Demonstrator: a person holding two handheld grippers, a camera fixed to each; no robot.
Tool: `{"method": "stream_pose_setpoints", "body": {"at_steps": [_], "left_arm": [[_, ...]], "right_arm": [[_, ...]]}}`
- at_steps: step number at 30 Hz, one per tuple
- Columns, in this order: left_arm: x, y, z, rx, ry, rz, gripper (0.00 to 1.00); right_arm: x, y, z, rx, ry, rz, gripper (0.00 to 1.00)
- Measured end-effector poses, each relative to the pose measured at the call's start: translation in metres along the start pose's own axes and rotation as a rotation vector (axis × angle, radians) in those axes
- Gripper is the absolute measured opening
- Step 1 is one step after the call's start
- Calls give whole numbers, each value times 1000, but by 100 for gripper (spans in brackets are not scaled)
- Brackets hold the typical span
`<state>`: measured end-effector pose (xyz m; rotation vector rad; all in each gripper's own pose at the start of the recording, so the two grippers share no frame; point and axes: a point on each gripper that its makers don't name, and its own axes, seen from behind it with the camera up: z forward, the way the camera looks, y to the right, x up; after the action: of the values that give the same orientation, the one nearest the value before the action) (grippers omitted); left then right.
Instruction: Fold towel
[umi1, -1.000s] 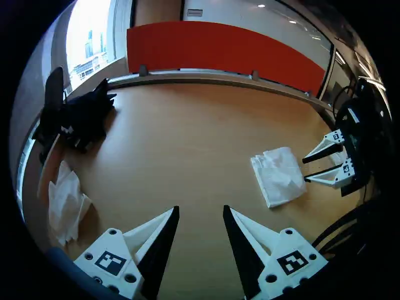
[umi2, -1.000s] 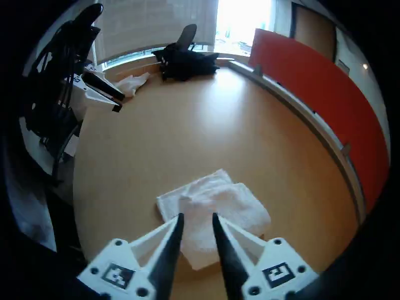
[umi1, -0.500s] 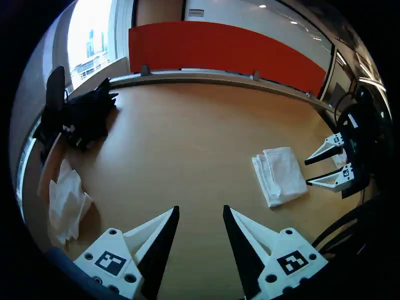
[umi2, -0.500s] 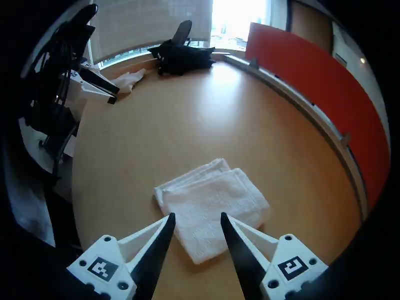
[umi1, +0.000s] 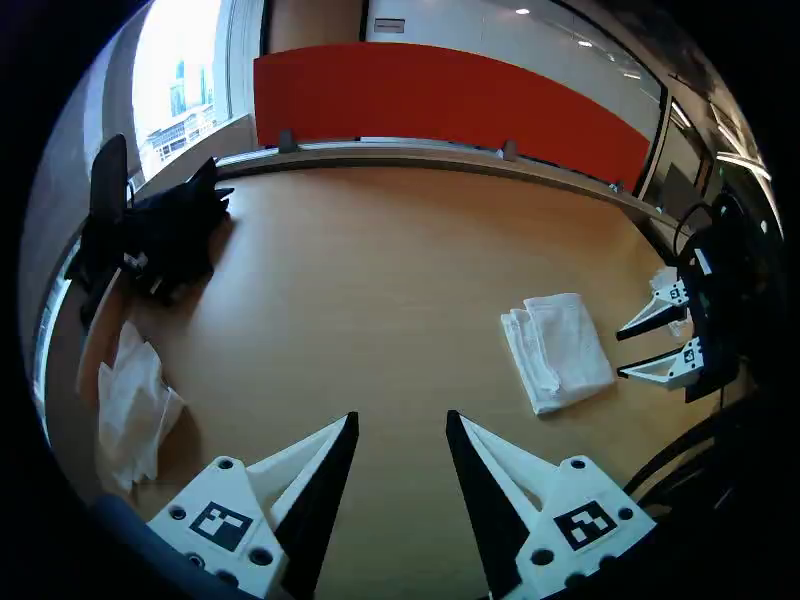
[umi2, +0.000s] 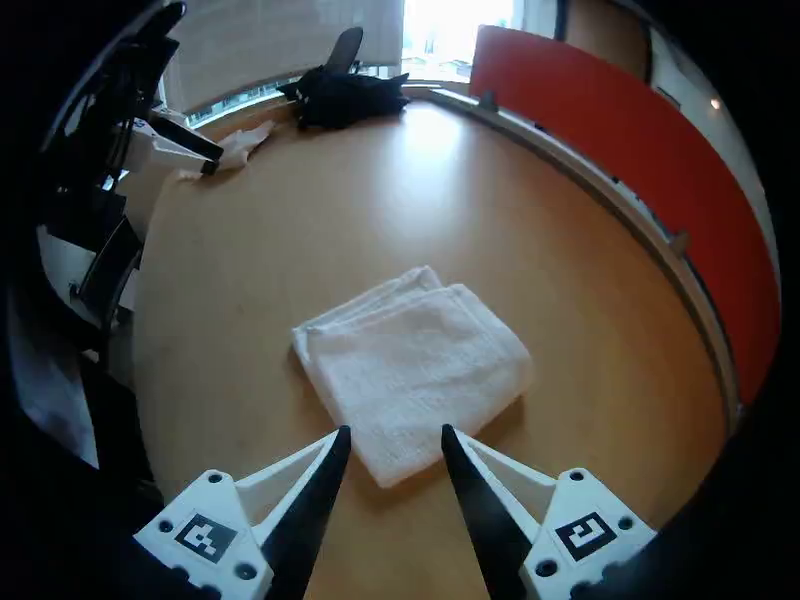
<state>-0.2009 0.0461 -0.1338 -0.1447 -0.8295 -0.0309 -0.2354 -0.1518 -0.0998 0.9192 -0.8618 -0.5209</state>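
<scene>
The folded white towel (umi2: 415, 365) lies flat on the wooden table (umi2: 560, 330), a neat rectangle with its layered edges stacked along the far left side. The right gripper (umi2: 395, 430) is spread wide with nothing between its fingers; in the right gripper view the towel's near corner shows in the gap between them. The left gripper view sees the right gripper (umi1: 622, 356) from the side at the far right, its tips just beside the towel (umi1: 557, 350) but apart from it.

The left gripper (umi1: 400, 415) is also spread and holds nothing, over bare table well apart from the towel. The printing in sight is the black-and-white square markers (umi1: 220, 525) on the gripper bodies: patterns, not letters.

The left gripper view takes in a crumpled white cloth (umi1: 130, 405) at the table's left edge, a black bag (umi1: 165, 240), a chair (umi1: 108, 180) and a red partition (umi1: 450, 95) along the far side. The right gripper view shows the left gripper (umi2: 205, 162) far off, close to that cloth.
</scene>
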Motion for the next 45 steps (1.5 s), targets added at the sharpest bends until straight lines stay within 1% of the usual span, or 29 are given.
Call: {"method": "stream_pose_setpoints", "body": {"at_steps": [8, 20, 25, 29, 33, 35, 38, 43, 45], "left_arm": [[0, 0, 0, 1, 1, 5, 63], [-3, 1, -1, -1, -3, 3, 63], [-4, 1, -1, -2, -4, 1, 64], [-4, 2, 0, -3, -4, 2, 64], [-4, 2, 0, -4, -3, 2, 64], [-4, 2, -1, -5, -2, 1, 64], [-4, 1, -1, -4, -1, -1, 64], [-4, 1, -2, -2, -2, -3, 63], [-5, 1, -2, -2, -2, -3, 63]], "right_arm": [[-13, 0, 4, -10, -18, 12, 69], [-42, -7, 14, -4, -67, 32, 69], [-46, -7, 17, -6, -75, 47, 69], [-49, -8, 19, -7, -82, 54, 63], [-54, -9, 21, -4, -98, 68, 44], [-55, -10, 23, -3, -101, 76, 38], [-55, -9, 24, -5, -99, 83, 37], [-56, -10, 28, -6, -100, 78, 35], [-56, -10, 29, -8, -102, 77, 30]]}}
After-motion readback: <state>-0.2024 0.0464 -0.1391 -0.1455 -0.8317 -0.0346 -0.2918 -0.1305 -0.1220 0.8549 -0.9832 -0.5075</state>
